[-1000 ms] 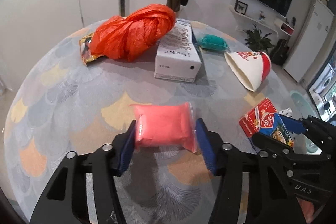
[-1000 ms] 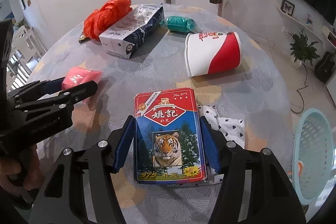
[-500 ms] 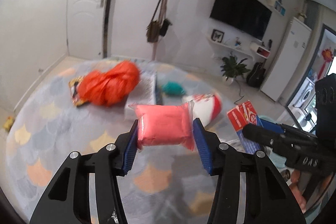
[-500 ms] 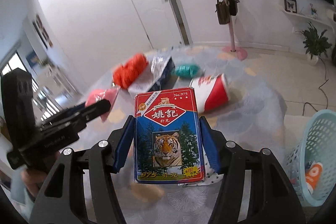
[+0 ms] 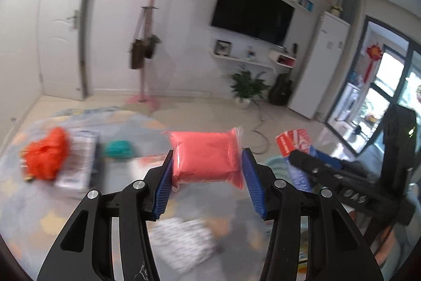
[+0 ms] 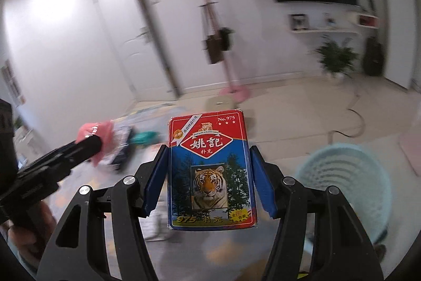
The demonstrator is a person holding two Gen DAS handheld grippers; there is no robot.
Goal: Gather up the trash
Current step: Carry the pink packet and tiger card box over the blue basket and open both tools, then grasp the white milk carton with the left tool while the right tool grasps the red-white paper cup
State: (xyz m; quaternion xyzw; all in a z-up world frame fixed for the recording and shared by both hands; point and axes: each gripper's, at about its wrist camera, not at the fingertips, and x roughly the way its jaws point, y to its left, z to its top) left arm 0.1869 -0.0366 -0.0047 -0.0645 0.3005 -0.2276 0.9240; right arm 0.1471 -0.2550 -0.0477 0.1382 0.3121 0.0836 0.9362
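In your left wrist view, your left claw (image 5: pixel 208 173) is clenched on a soft pink plastic-wrapped packet (image 5: pixel 206 156), its blue pads (image 5: pixel 164 187) pressing the packet's two short ends, and the packet hangs in the air above the round desk with the grey, yellow and orange scale-pattern cloth (image 5: pixel 36 207). Taking that packet as your landmark, a crumpled orange plastic bag (image 5: pixel 46 153) lies far to its left on the desk, touching a white rectangular box (image 5: pixel 79 162) on the side nearer the packet; a teal bundle (image 5: pixel 118 148) sits between the box and the packet, all of them blurred. Below the packet a white cloth with small dark marks (image 5: pixel 184 236) lies on the desk. To the packet's right your right claw (image 5: pixel 300 162) reaches in, grasping a red and blue card box (image 5: pixel 296 146). In your right wrist view, your right claw (image 6: pixel 209 170) grips that playing-card box with a tiger picture (image 6: pixel 210 170) by its long sides, upright and clear of the desk. Left of the card box, your left claw (image 6: pixel 89 144) holds the pink packet (image 6: pixel 98 134) at about the same height. Right of and below the card box, a pale blue plastic mesh basket (image 6: pixel 350 188) stands on the floor beside the desk.
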